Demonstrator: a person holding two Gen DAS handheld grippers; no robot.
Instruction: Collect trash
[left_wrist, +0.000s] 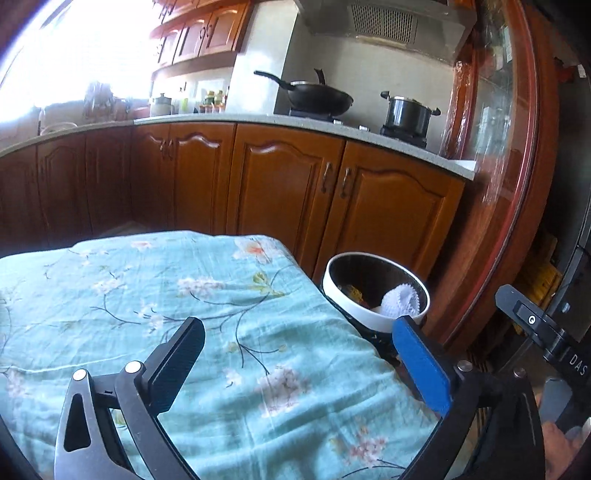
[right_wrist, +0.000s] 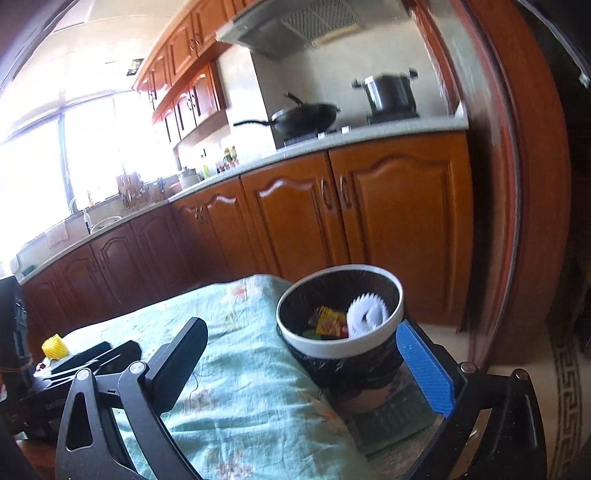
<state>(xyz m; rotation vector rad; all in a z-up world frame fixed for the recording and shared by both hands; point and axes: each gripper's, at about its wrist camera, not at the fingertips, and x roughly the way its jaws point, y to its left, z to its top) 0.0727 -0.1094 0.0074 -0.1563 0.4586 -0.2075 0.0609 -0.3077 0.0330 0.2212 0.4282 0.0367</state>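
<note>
Gaping L+R grippers (left_wrist: 299, 325) (right_wrist: 303, 332), bin (right_wrist: 295, 314) near.

We see the cloth (left_wrist: 192, 314) spread over the table, filling the near ground. The bin (left_wrist: 373, 291) stands just off its right edge, lower than the tabletop, with a wrapper (right_wrist: 328, 321) and a foam net (right_wrist: 369, 314) inside it. Behind both runs a row of cabinets (left_wrist: 277, 192) under a counter (left_wrist: 229, 119). On the counter a wok (left_wrist: 317, 98) sits left of a pot (left_wrist: 408, 112), both under the hood (left_wrist: 384, 26). In the right wrist view another foam net (right_wrist: 55, 345) lies at the table's far left.
</note>
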